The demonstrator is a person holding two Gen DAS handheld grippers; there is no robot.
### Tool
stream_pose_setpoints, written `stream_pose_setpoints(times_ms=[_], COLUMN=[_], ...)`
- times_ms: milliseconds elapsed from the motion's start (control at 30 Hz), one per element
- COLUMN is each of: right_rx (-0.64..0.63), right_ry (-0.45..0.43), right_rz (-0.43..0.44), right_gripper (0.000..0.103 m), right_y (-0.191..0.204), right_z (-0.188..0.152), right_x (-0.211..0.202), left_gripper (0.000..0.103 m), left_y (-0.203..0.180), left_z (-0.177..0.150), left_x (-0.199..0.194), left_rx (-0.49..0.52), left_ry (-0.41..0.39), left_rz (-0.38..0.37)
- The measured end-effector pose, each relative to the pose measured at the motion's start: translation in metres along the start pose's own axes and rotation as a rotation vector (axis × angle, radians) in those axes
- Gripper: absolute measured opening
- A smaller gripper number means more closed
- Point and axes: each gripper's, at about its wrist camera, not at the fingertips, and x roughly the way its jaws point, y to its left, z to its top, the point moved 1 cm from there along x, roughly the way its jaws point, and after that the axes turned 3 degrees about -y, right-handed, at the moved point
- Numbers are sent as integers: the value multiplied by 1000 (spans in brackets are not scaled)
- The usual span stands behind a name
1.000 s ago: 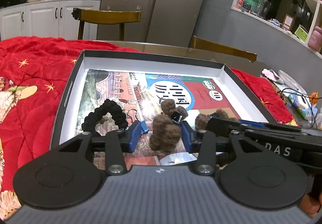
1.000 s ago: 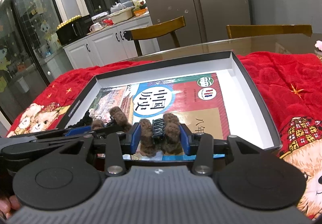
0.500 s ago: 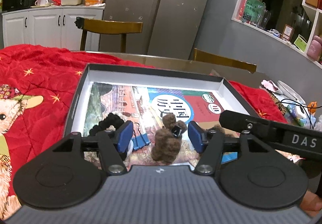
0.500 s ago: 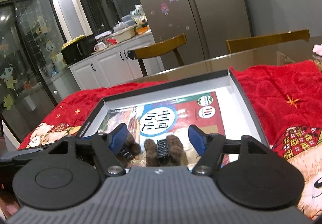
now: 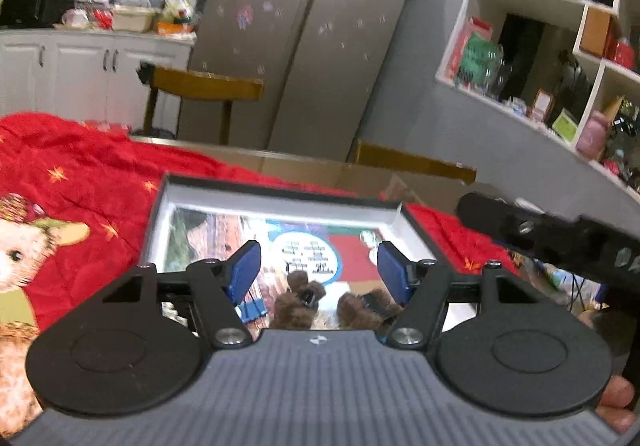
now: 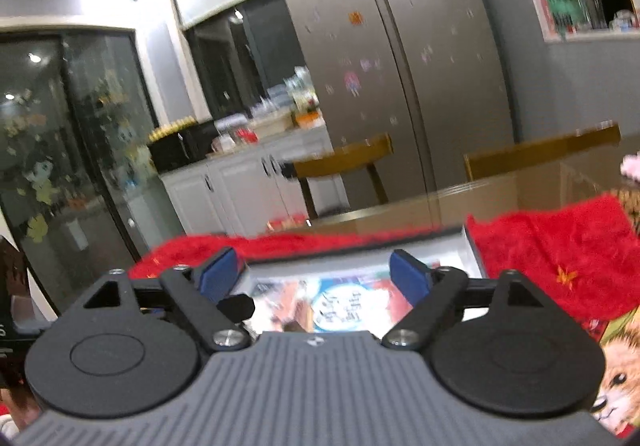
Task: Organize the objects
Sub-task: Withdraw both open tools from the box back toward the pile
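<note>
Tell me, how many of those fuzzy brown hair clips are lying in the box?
2. One brown clip lies on the book; the second clip lies just right of it. More may hide behind the tool.

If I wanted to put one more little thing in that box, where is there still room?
The far half of the box is free: only the flat book cover lies there, up to the white back wall. The near edge is crowded with two brown fuzzy hair clips and a blue binder clip. The red blanket left of the box is also bare.
</note>
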Motion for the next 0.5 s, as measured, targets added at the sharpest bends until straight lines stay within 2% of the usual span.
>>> stream_pose_setpoints(times_ms=[167, 367, 500], right_rx=[-32, -37, -19], right_ry=[-54, -76, -86], right_rz=[33, 41, 32], right_gripper=[97, 101, 101], right_y=[15, 26, 27], right_z=[1, -7, -10], right_x=[-30, -54, -67], left_gripper=[73, 77, 78], left_y=[-14, -28, -28], left_z=[9, 7, -4], left_x=[-54, -135, -174], left_rx=[49, 121, 125], left_ry=[-76, -225, -255], left_rz=[14, 55, 57])
